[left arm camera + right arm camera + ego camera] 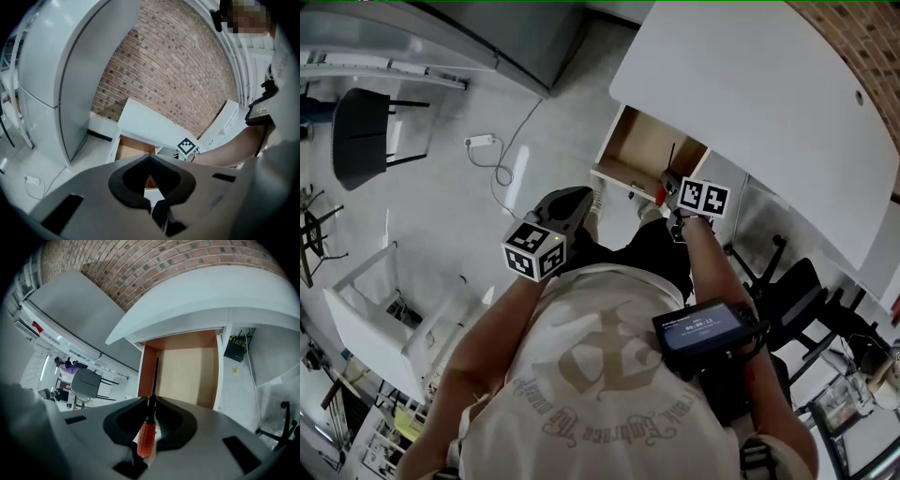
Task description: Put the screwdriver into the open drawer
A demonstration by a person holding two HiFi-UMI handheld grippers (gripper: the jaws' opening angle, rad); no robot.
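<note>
Right tongs (152, 399) clamp the orange-handled screwdriver (146, 439), shaft aimed at the open drawer (187, 376) below the edge of the tabletop (211, 301), left tongs (150, 157) together and empty; best to carry the tip well inside the drawer walls before unclamping.

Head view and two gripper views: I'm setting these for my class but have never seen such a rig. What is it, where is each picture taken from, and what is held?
There is no robot: a person holds a two-jaw gripper in each hand. The head view comes from a camera on the person's head, looking steeply down. Each gripper view comes from a camera riding on that gripper, looking along its jaws. The right gripper grips a screwdriver with an orange handle, pointing at the open drawer under a white desk. The left gripper is shut and holds nothing.
</note>
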